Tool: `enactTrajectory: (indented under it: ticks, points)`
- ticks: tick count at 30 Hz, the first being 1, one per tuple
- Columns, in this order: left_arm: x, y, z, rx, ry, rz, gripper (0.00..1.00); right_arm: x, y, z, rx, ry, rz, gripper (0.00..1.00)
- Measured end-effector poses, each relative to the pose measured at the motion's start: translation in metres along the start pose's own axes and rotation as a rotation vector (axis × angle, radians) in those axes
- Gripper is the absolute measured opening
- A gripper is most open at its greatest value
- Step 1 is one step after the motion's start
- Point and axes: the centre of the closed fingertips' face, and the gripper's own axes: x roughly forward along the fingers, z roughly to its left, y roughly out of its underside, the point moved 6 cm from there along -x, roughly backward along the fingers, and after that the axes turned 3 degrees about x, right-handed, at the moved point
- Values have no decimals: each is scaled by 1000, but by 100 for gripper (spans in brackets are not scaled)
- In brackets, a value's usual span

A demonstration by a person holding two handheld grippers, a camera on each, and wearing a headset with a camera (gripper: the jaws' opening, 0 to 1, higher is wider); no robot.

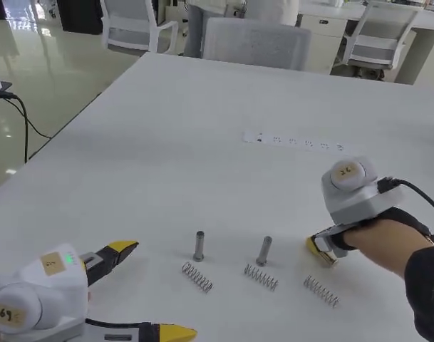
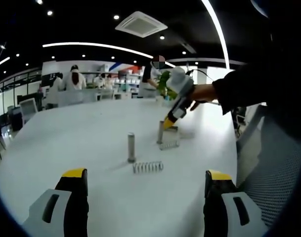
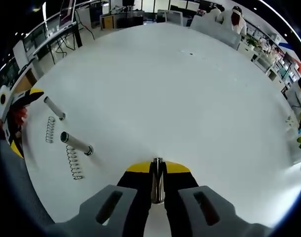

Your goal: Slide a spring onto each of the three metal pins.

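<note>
Nearest the person, the left gripper (image 1: 151,290) is hovering low over the desk (image 1: 202,142), its yellow-tipped jaws standing wide apart and holding nothing. Just beyond it, three springs are lying on their sides in a row, loose on the bare desk: the left spring (image 1: 197,276), the middle spring (image 1: 261,277) and the right spring (image 1: 321,291), each apart from the next. They look like thin open wire coils, so I am judging them light, quick to roll, and easy to crush or flick away. A gentle pinch across the coils near one end, leaving the bore free, is probably the best hold.

Behind the springs, the left pin (image 1: 199,246) and the middle pin (image 1: 264,251) are standing upright, each just behind its own spring and not touching it. They look smooth and stiff, with what seems a wider foot. Being small and free-standing, they may tip if a coil is snagging on the top.

To the right, the right gripper (image 1: 321,251) is clamping its jaws together on the third pin (image 3: 157,182), whose end is showing between the yellow tips in the right gripper view. I cannot tell whether that pin is touching the desk. No spring is sitting on any pin yet.

Farther off, a socket strip (image 1: 291,142) is lying flush in the desk, and office chairs (image 1: 256,43) are standing at its far edge.
</note>
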Motion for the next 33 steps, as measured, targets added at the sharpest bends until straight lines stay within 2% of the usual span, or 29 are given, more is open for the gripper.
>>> enactTrajectory:
  ticks: [16,25,33]
  points:
    - [3,-6,-5,20,17,-3,95,-38,4,10,2,-16,-98,5]
    - [1,-9,-7,28,16,-10,95,-48,11,13,9,-17,-124,5]
    - [2,-9,-10,33,21,-12,95,-52,17,14,20,-23,-117,5]
